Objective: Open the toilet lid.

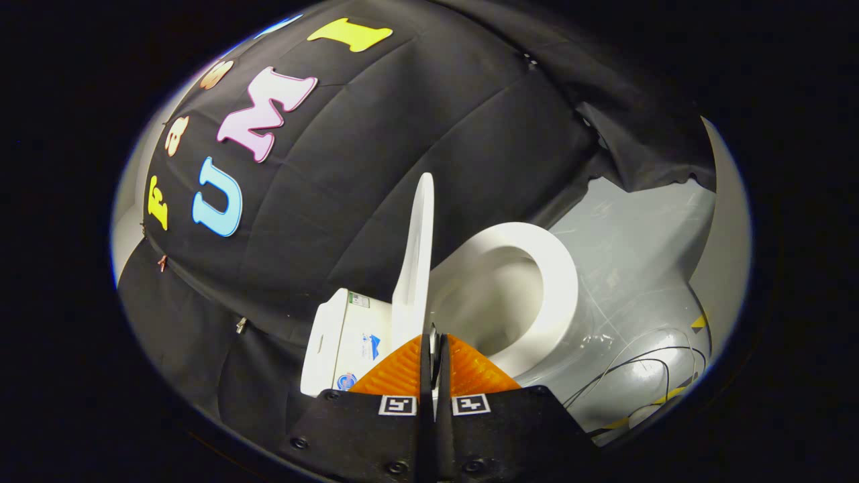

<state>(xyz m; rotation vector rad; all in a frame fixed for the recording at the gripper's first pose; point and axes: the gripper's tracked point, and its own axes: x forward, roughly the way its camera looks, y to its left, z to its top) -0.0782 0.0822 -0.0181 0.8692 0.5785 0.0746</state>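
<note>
Between the fingers: white toilet lid (416,255) upright, edge-on | hand-held gripper (433,345) clamped on lid's edge

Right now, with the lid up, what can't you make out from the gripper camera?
- Grip on the toilet lid: the gripper looks closed around its edge, but the fingers cover the contact.
- Near rim of the toilet seat: hidden behind the fingers.
- Labels on the tank: too small to read.
- Cables on the floor: ends cut off.
</note>
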